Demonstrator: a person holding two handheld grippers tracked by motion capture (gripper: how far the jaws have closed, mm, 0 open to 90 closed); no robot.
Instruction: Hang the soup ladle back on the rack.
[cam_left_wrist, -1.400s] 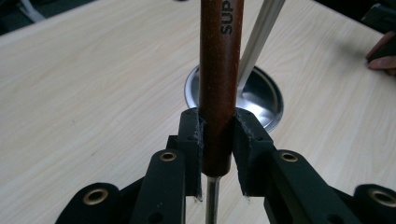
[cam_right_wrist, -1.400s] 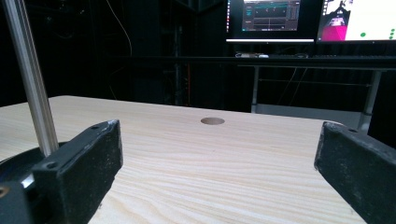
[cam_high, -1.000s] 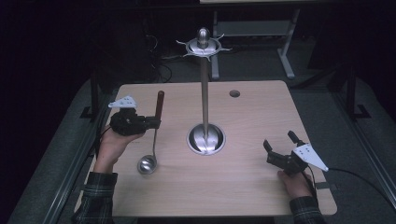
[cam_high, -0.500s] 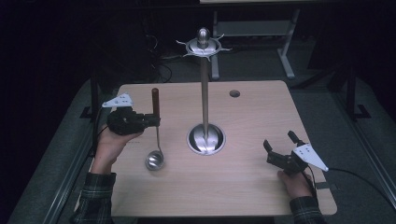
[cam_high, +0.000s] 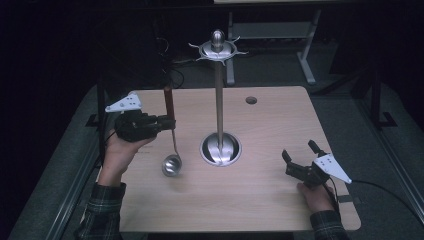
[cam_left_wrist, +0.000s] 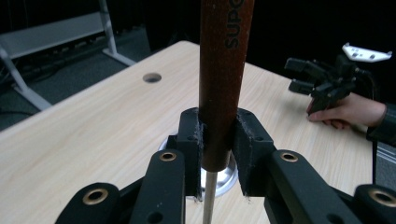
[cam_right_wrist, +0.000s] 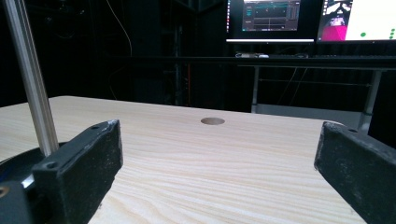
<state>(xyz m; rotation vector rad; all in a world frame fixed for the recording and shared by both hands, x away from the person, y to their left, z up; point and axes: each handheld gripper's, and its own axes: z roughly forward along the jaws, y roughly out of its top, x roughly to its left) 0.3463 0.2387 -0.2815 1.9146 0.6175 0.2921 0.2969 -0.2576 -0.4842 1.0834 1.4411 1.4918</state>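
While the right gripper (cam_high: 299, 161) rests wide open and empty near the table's (cam_high: 280, 210) front edge, the left gripper (cam_high: 167, 122) clamps the upright ladle (cam_high: 171, 164) by its brown handle, lifted, so hanging it on the stand's (cam_high: 219, 95) hooked top likely comes next.

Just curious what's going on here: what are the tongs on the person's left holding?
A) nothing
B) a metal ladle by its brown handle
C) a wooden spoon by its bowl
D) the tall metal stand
B: the left tongs clamp the ladle's brown handle, with its bowl hanging below.
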